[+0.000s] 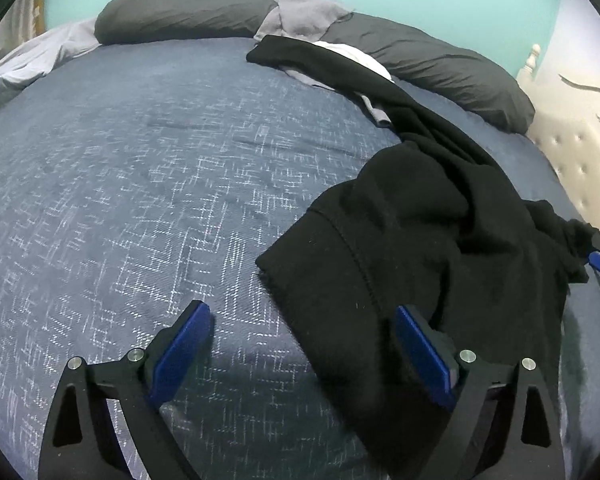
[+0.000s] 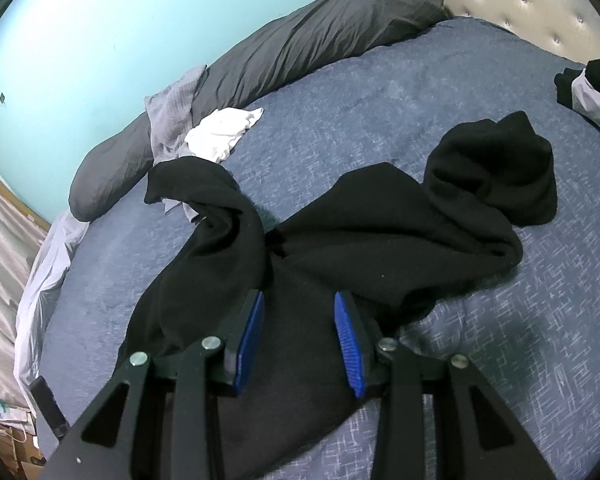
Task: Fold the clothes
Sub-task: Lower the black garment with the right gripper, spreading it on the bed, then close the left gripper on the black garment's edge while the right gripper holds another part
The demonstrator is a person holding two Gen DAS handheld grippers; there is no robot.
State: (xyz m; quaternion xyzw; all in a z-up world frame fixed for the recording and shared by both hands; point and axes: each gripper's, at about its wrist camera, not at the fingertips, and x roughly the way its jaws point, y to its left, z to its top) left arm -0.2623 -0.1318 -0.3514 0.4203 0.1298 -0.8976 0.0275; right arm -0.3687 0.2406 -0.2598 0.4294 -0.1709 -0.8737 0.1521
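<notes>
Black fleece garment [image 1: 412, 240] lies crumpled on the blue bedspread [image 1: 140, 180], one edge between the spread fingers of the left gripper [image 1: 302, 344], which is wide and grips nothing. Right gripper [image 2: 299, 336] stands partly parted over the same cloth, not pinching it. Both appear positioned to seize an edge for flattening. Ahead: grey pillows [image 2: 300, 40].

Ahead of my tongs: one black garment [image 2: 380, 240], crumpled. Two dark grey pillows [image 1: 188, 10] [image 1: 452, 68] far ahead. One white cloth [image 2: 224, 130], one grey cloth [image 2: 172, 120] beside them. Far right: perhaps one more clothes pile [image 2: 592, 84], partly cut off.
</notes>
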